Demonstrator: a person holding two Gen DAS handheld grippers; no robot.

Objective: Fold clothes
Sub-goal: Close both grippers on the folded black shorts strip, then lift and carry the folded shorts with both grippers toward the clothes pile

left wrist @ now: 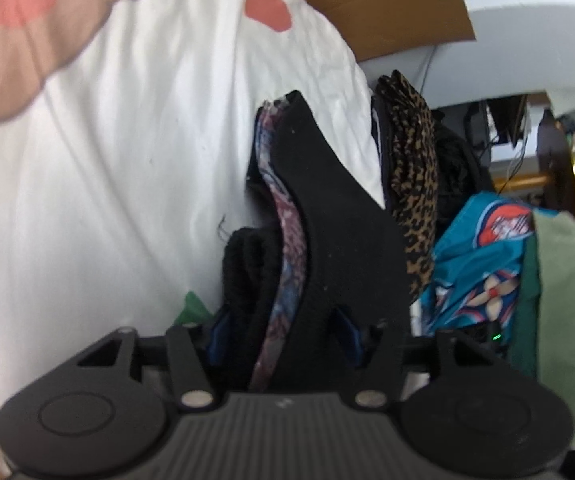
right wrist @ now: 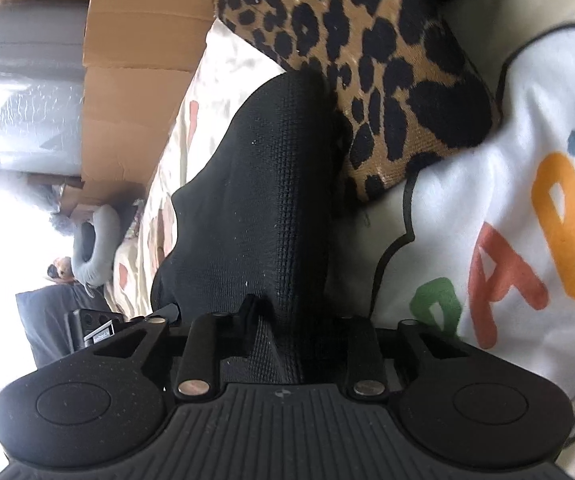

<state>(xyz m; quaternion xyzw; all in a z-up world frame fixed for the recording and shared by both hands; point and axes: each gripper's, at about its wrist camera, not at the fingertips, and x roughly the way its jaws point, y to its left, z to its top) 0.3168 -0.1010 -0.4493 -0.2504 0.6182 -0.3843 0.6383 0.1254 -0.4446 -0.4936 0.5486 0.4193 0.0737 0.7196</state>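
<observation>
Black knit fabric fills the middle of both wrist views. In the left wrist view, the left gripper (left wrist: 287,216) has its fingers drawn close together on a thin multicoloured patterned garment with blue and maroon print (left wrist: 287,248), which runs as a narrow strip between a bunched black ribbed cloth (left wrist: 247,264) on one side and a broad black finger (left wrist: 339,216) on the other. Behind this lies a white sheet with coral patches (left wrist: 135,152), and a blurred pale pink cloth with coral marks (left wrist: 27,40) crosses the upper left corner. To the right stands a folded leopard-print garment in brown and black (left wrist: 411,184), then a bright blue cloth with a floral print (left wrist: 475,264) and a sage green fabric (left wrist: 559,288) at the edge; a brown cardboard panel (left wrist: 387,4) shows at the top. In the right wrist view, the right gripper (right wrist: 283,264) is closed on a black textured knit garment (right wrist: 263,200) that rises out of the narrow gap at its base and hides the fingertips. Its top touches the same leopard-print garment (right wrist: 367,60), which rests on a white fabric printed with orange, red and green letters (right wrist: 527,220). To the left lie a cream patterned sheet (right wrist: 191,128), stacked cardboard boxes (right wrist: 135,80) and a grey ring-shaped object (right wrist: 95,244).
</observation>
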